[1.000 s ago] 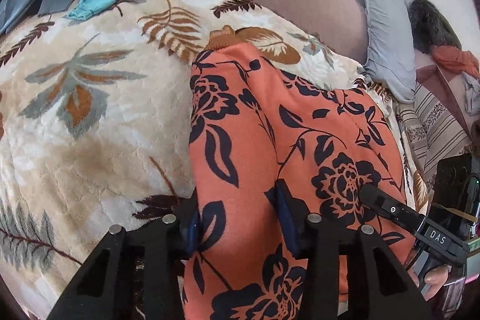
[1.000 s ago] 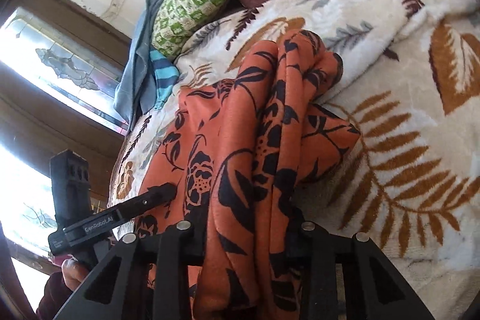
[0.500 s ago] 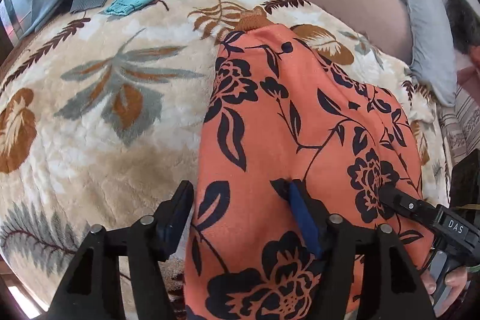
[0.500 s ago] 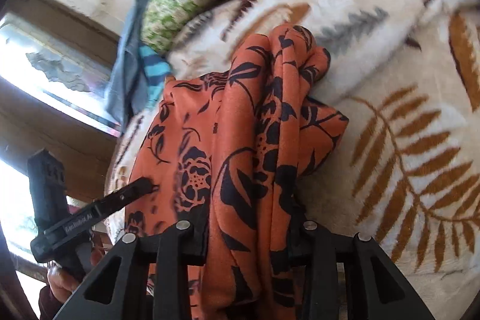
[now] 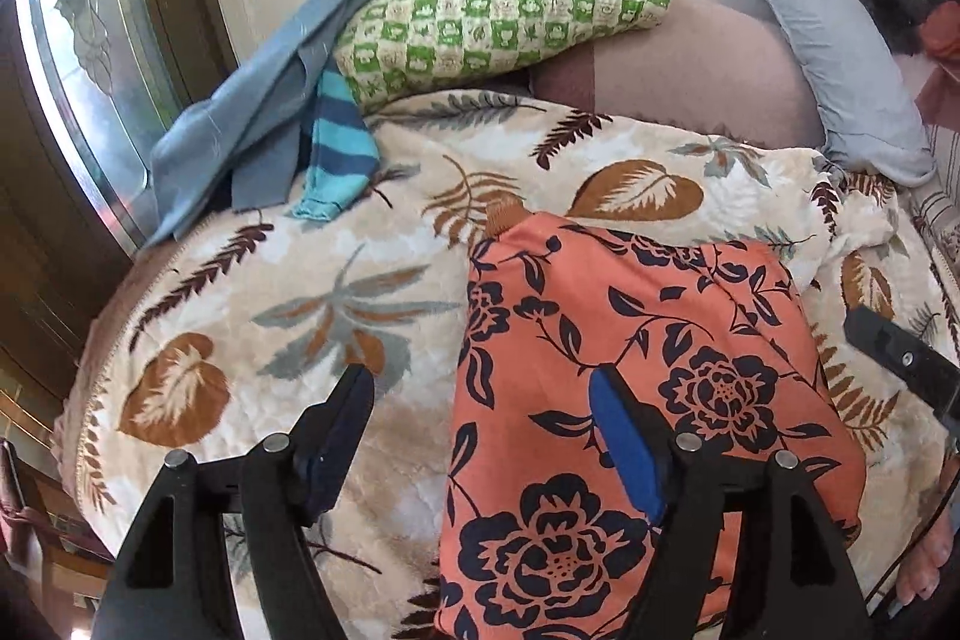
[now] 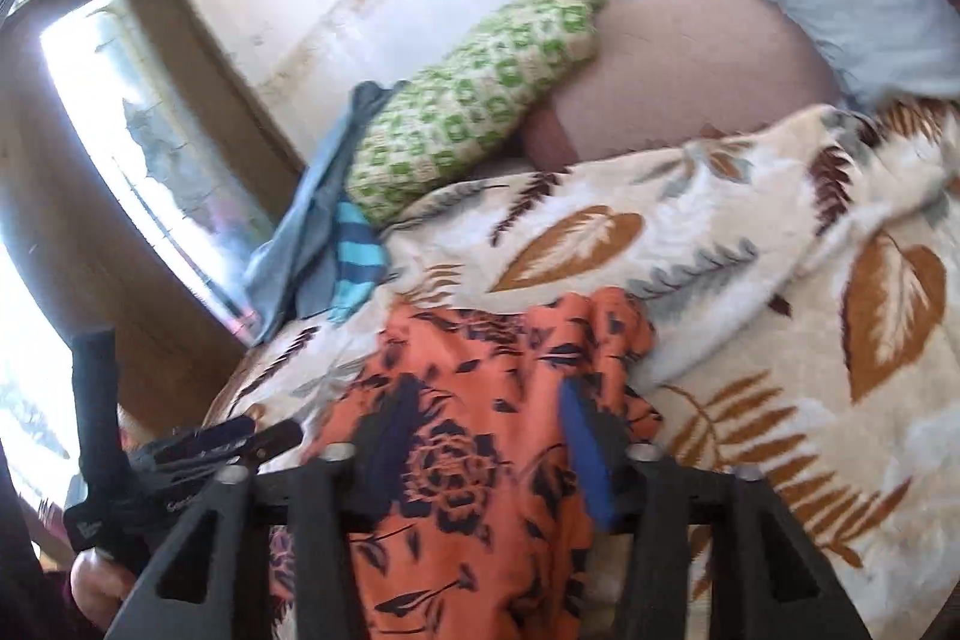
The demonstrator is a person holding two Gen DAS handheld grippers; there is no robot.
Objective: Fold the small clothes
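Observation:
An orange garment with black flowers (image 5: 630, 400) lies folded on the leaf-patterned blanket (image 5: 252, 316). My left gripper (image 5: 480, 400) is open above the garment's left edge, with one finger over the blanket and the other over the cloth. In the right wrist view the garment (image 6: 480, 436) lies under my right gripper (image 6: 474, 418), which is open and holds nothing. This view is blurred. The other gripper shows at the left edge of that view (image 6: 180, 466).
A green checked pillow (image 5: 498, 16), a grey-blue cloth (image 5: 258, 100) and a teal striped garment (image 5: 336, 148) lie at the far left of the bed. A grey pillow (image 5: 828, 46) lies at the far right. A window (image 5: 78, 58) is on the left.
Both grippers have opened and let go of the orange garment. They have pulled back and up, and the garment now lies flat and folded on the blanket.

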